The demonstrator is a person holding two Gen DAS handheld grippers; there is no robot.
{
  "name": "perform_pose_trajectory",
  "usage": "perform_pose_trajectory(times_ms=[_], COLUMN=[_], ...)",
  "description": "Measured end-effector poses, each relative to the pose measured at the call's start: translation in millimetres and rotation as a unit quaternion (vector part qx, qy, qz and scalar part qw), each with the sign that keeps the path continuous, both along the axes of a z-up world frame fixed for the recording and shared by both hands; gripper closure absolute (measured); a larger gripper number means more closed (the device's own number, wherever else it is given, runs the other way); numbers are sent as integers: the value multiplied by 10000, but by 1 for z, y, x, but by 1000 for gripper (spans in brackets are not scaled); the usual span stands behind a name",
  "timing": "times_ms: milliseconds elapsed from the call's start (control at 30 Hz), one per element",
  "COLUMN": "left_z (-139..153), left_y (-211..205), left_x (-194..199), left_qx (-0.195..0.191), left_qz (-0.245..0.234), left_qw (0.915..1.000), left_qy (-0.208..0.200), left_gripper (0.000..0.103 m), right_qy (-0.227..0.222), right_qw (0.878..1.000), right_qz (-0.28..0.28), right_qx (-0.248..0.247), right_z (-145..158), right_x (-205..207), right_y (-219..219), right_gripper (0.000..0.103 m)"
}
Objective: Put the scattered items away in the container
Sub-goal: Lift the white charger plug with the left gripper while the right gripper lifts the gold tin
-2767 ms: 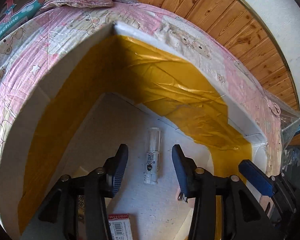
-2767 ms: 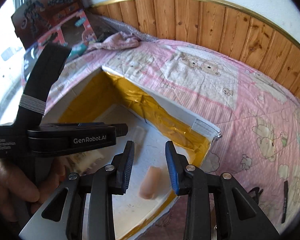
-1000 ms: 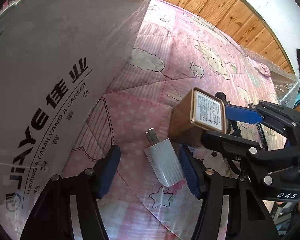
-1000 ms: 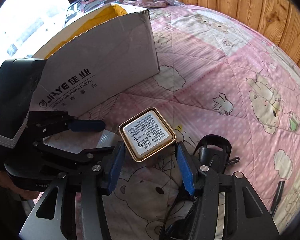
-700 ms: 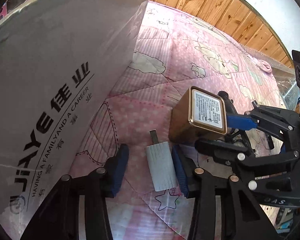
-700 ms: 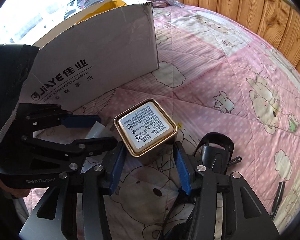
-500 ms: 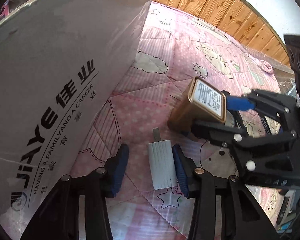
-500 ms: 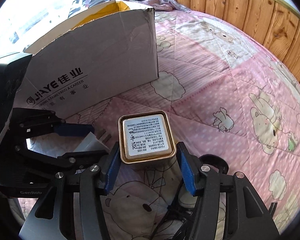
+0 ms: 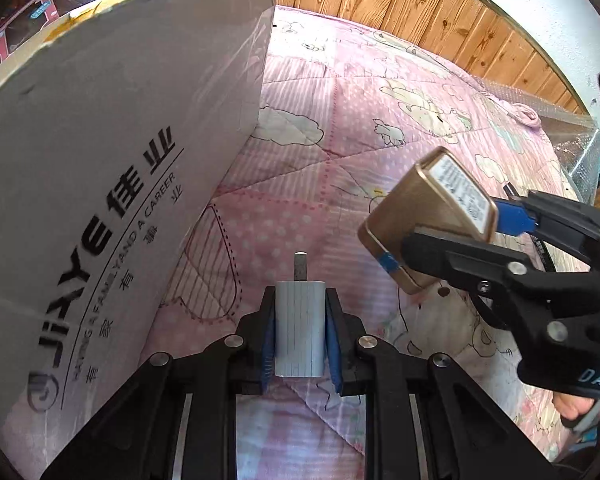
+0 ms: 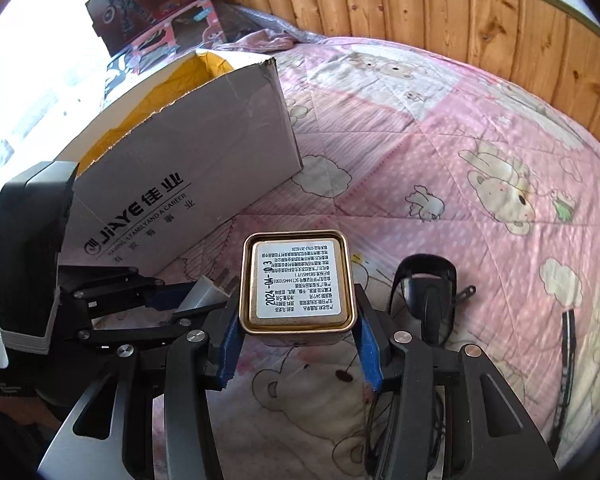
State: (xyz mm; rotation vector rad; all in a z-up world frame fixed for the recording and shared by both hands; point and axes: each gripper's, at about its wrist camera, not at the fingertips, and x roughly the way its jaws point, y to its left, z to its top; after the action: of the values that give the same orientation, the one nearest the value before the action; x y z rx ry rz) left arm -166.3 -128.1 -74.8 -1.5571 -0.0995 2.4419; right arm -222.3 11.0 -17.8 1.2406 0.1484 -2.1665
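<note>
Colours and patterns, both wrist views

Quilt (image 10: 440, 168): pink, dotted and striped patches, cartoon bears and clouds. Cardboard box (image 9: 112, 152): grey-white outside with black lettering, yellow lining. Tin (image 10: 298, 280): gold, white label with black print. Charger plug (image 9: 300, 330): pale grey-white, faint lines. Finger pads (image 9: 267, 344): blue on black frames. Wall panelling (image 10: 480, 12): knotty orange-brown wood.

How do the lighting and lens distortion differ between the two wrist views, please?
Right wrist view: the window area at upper left is blown out to white, yet the label on the gold tin stays sharp. Left wrist view: evenly lit, no glare; the fisheye bends the cardboard box wall and wood panelling into curves.
</note>
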Motion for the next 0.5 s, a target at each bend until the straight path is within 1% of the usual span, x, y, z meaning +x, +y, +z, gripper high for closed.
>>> perform_pose_trajectory(times_ms=[100, 200, 333, 500], left_z=[7, 11, 15, 21], left_y=[-4, 2, 2, 2], left_x=[5, 13, 26, 42], left_qx=[-9, 8, 18, 9], left_qz=[-43, -108, -190, -314], left_qw=[10000, 9999, 9998, 9995], left_qy=[-6, -1, -2, 4], left_gripper=[80, 80, 80, 80], right_qy=[-35, -123, -369, -496], right_qw=[9996, 9980, 9931, 9897], right_qz=[-281, -615, -1107, -1330], right_qx=[-4, 56, 149, 211], right_z=[6, 8, 3, -3], right_x=[19, 37, 61, 88], right_y=[2, 0, 9, 12], right_gripper=[52, 52, 52, 52])
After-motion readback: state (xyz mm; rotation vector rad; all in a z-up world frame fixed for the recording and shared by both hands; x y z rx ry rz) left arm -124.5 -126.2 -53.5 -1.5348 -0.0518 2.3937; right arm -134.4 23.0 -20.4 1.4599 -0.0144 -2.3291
